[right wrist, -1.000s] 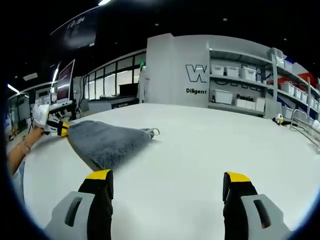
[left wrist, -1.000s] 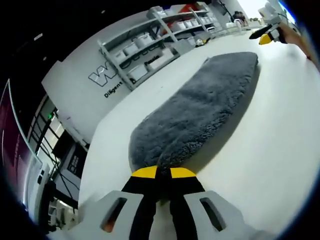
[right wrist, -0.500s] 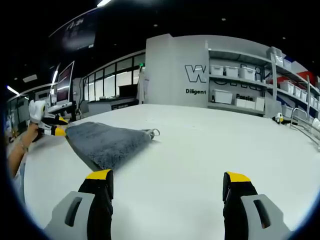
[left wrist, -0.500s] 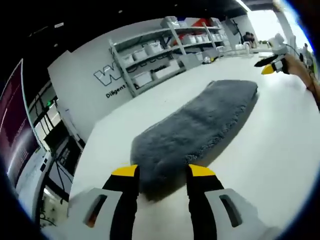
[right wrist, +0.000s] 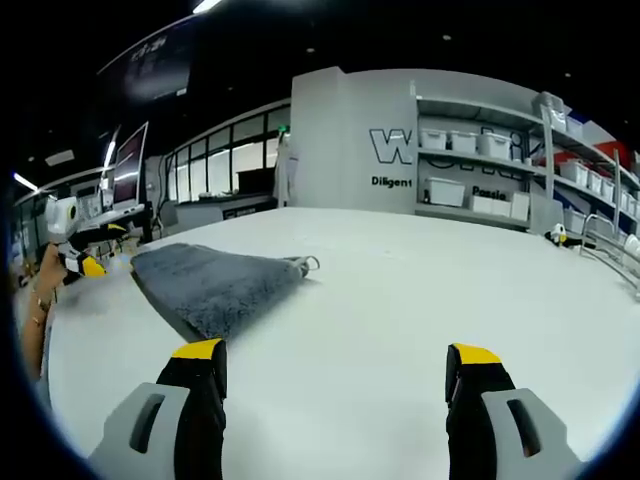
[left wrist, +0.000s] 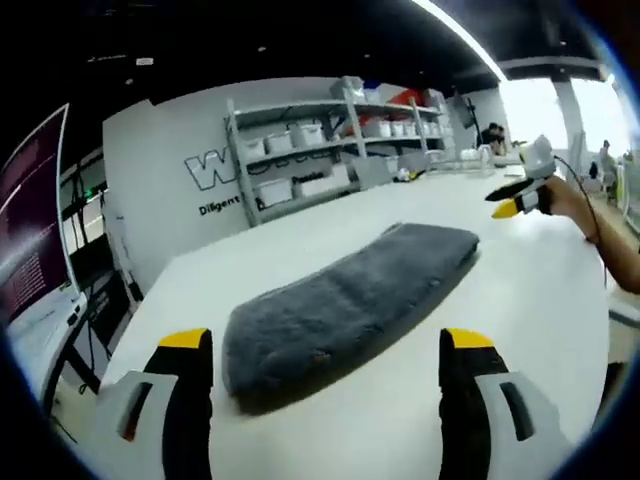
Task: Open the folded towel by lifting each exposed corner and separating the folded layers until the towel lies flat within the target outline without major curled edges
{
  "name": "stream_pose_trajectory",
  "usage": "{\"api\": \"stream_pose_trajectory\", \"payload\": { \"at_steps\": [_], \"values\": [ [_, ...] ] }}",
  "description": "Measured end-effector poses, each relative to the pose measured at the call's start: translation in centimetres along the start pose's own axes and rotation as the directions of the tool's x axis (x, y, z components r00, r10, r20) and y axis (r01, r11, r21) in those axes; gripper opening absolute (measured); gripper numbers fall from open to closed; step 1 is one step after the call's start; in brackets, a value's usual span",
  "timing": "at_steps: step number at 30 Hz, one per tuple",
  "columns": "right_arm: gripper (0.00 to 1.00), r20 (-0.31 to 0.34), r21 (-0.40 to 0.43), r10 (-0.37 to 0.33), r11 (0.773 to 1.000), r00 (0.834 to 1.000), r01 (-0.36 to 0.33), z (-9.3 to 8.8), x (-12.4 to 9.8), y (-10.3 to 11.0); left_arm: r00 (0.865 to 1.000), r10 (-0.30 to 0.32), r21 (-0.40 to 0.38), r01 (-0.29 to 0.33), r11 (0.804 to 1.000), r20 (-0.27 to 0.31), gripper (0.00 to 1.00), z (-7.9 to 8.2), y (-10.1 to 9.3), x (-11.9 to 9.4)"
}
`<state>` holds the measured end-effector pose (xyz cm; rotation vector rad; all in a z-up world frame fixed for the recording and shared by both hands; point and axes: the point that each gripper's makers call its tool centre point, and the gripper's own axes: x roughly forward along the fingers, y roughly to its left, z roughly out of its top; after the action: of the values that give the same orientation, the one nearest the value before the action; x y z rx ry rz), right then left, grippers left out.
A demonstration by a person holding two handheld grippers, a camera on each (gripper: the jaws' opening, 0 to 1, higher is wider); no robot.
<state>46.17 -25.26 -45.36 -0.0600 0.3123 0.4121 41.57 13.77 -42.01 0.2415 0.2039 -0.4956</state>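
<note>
While both grippers are hanging empty over the white table (right wrist: 400, 300), the grey towel (left wrist: 340, 300) is lying folded into a long thick strip. No target outline is showing on the tabletop.

Going left to right in the left gripper view: the left gripper (left wrist: 325, 350) is showing its yellow-tipped jaws spread wide, pinching nothing, one on each side of the towel's near end and just short of it. The towel is running away toward the shelving (left wrist: 340, 130) on the back wall. At the right, the right gripper (left wrist: 515, 200) is sitting beyond the towel's far end in a person's hand (left wrist: 570, 200).

In the right gripper view, left to right: the left gripper is hovering at the far left edge by a wrist (right wrist: 40, 290), near the towel's end. A small hanging loop (right wrist: 305, 264) is sticking out of the towel's right-hand corner. The right gripper's jaws are standing wide apart over bare table, well apart from the towel.

Judging the risks: the fold is thick and fluffy, so a jaw closing on a corner is likely catching every layer at once and lifting the whole bundle instead of peeling one layer. Pinching too shallow is risking the pile slipping out. With only one end held, the towel is likely dragging across the smooth table, and edges may be curling under.
</note>
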Motion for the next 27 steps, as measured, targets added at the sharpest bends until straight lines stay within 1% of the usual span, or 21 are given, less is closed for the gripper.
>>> {"api": "stream_pose_trajectory", "payload": {
  "at_steps": [1,2,4,7,9,14,17,20,21,24,27],
  "values": [
    [0.92,-0.001,-0.001,0.001,1.0,1.0,-0.001,-0.1,0.0,0.1,0.999,0.002,-0.01,-0.002,1.0,0.037,0.97,0.7,-0.2,-0.2],
    [0.92,-0.001,-0.002,0.001,1.0,1.0,-0.001,0.0,-0.1,0.1,0.998,0.009,-0.016,-0.008,1.0,0.056,0.96,1.1,-0.3,-0.4],
    [0.92,0.004,0.0,0.001,1.0,1.0,-0.001,0.0,-0.1,0.0,0.997,0.007,-0.019,-0.006,1.0,0.077,0.97,1.8,-0.5,-0.7],
    [0.92,0.003,0.004,0.0,1.0,1.0,0.0,0.0,-0.2,0.0,0.995,0.03,-0.018,-0.029,0.999,0.099,0.97,2.7,-0.4,-1.0],
    [0.92,-0.002,0.004,0.003,1.0,1.0,-0.003,-0.1,-0.1,0.0,0.995,0.041,-0.01,-0.041,0.999,0.096,0.97,2.8,-0.3,-1.2],
    [0.92,-0.014,-0.002,0.009,1.0,1.0,-0.009,-0.3,0.0,0.2,0.995,0.05,-0.041,-0.047,0.998,0.087,0.96,2.4,-0.2,-1.8],
    [0.92,-0.013,-0.001,0.01,1.0,1.0,-0.01,-0.3,0.0,0.2,0.997,0.044,-0.046,-0.041,0.998,0.061,0.97,1.7,-0.4,-1.9],
    [0.92,-0.014,-0.002,0.01,1.0,1.0,-0.011,-0.3,0.0,0.2,0.998,0.047,-0.045,-0.045,0.998,0.051,0.97,1.5,-0.5,-2.0],
    [0.92,-0.019,-0.018,0.017,1.0,1.0,-0.017,-0.2,0.1,0.5,0.998,0.06,-0.02,-0.06,0.998,0.008,0.97,0.6,-0.6,-2.5],
    [0.93,-0.024,-0.019,0.026,0.999,0.999,-0.026,-0.3,0.3,0.6,0.998,0.057,-0.002,-0.057,0.998,0.005,0.97,0.5,-1.1,-2.9],
    [0.94,-0.03,-0.04,0.028,0.999,0.999,-0.029,-0.1,0.4,0.6,0.999,0.034,-0.019,-0.033,0.999,0.037,0.97,1.1,-1.6,-3.2]
  ]
}}
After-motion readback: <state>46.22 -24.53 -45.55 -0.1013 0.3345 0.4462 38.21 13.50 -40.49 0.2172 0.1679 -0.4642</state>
